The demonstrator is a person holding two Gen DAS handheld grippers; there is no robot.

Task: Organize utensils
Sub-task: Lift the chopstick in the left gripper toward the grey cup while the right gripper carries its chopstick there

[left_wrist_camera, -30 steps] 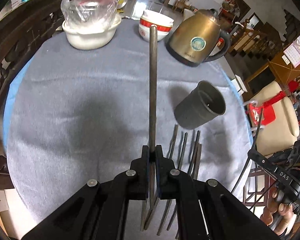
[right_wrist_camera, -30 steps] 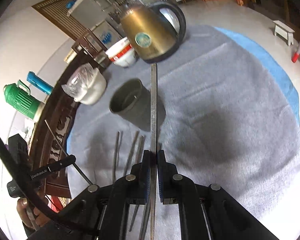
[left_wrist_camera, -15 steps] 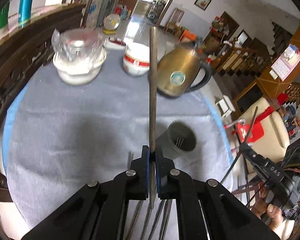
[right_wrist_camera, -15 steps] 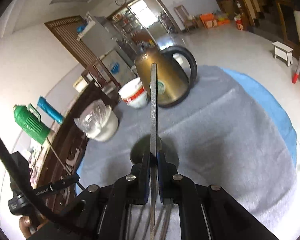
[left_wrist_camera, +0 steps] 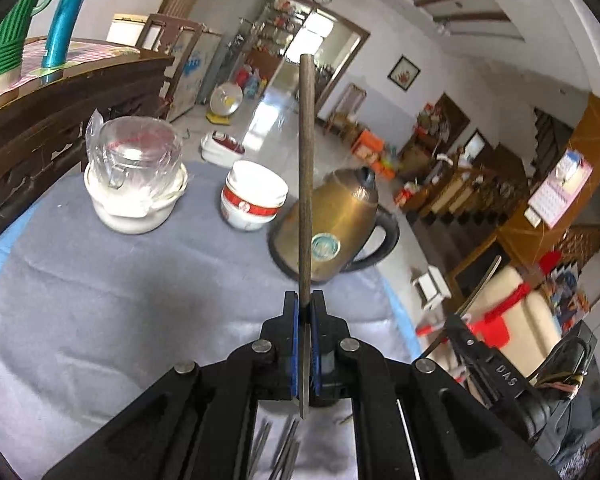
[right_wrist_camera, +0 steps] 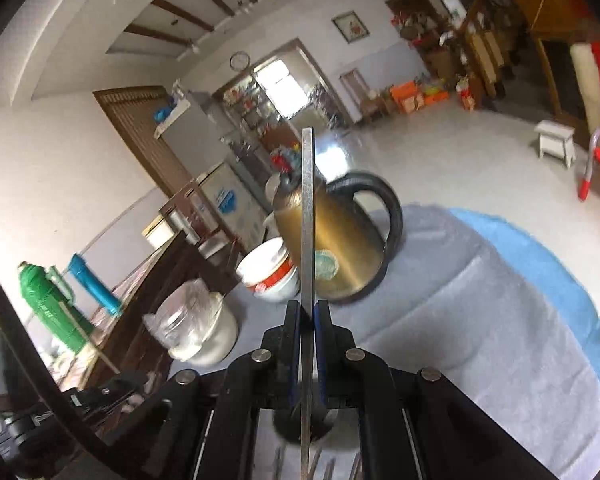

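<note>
Two slim metal utensil handles [left_wrist_camera: 305, 184] — straight, matte.

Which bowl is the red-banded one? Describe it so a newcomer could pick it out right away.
Start at the round table under the grey cloth and find the brass-coloured kettle at its far side. The bowl stands just left of the kettle in the left wrist view, apart from it. It is white with a red band and open on top, while the larger white pot further left is covered in clear plastic.

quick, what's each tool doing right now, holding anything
left tool: closed on a chopstick.
right tool: closed on a second chopstick.
</note>
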